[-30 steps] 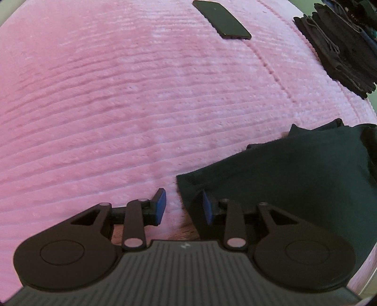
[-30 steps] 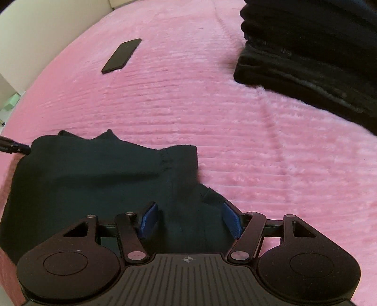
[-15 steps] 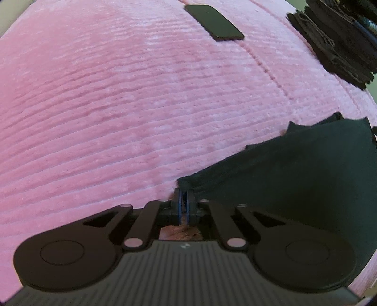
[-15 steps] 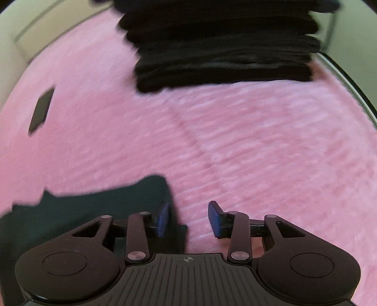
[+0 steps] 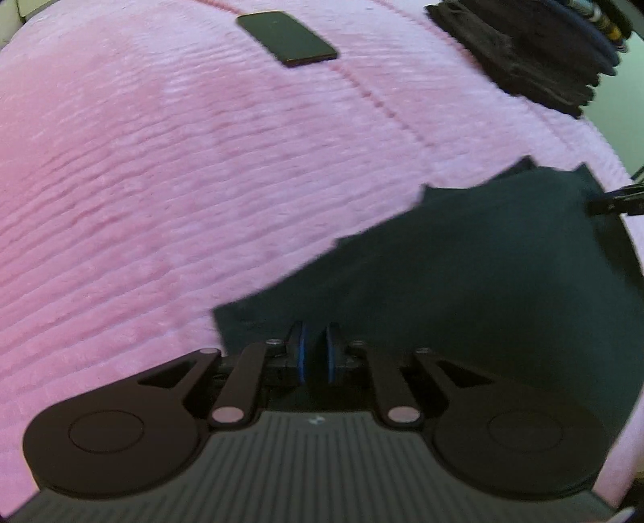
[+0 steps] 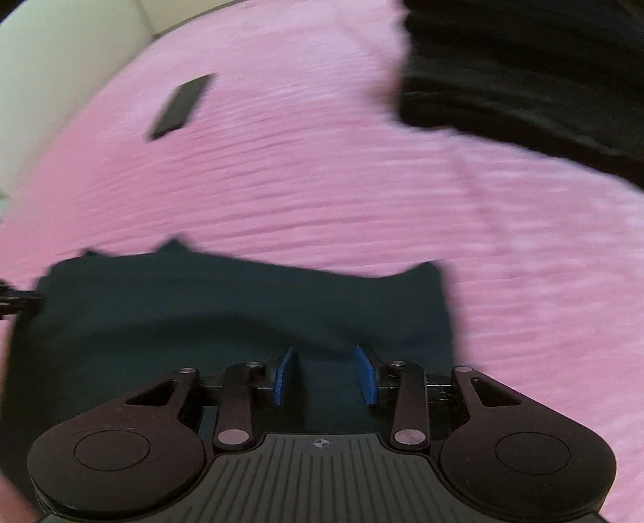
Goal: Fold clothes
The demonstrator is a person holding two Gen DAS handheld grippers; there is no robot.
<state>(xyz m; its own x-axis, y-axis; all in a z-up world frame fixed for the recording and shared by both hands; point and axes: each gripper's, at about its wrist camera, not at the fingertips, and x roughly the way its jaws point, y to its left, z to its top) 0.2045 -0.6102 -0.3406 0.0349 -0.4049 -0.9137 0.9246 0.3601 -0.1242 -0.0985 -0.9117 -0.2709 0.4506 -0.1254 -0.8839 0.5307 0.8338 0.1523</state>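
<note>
My left gripper points steeply down at the near-left corner of the dark green garment; its blue pads stand a narrow slit apart and the jaws are opening, with dark cloth in the slit, though I cannot tell whether the pads press on it. The garment spreads ahead and to the right of this gripper on the pink ribbed bedcover. Far ahead lies a black phone, and ahead-right a stack of dark folded clothes. The tip of my other gripper shows at the garment's right edge. My right gripper has its jaws clearly apart, blue pads on either side of a raised fold, not pressing it as far as the blurred frame shows. From this gripper the garment spreads ahead and mostly left; the bedcover lies beyond, the phone far ahead-left, the stack far ahead-right.
</note>
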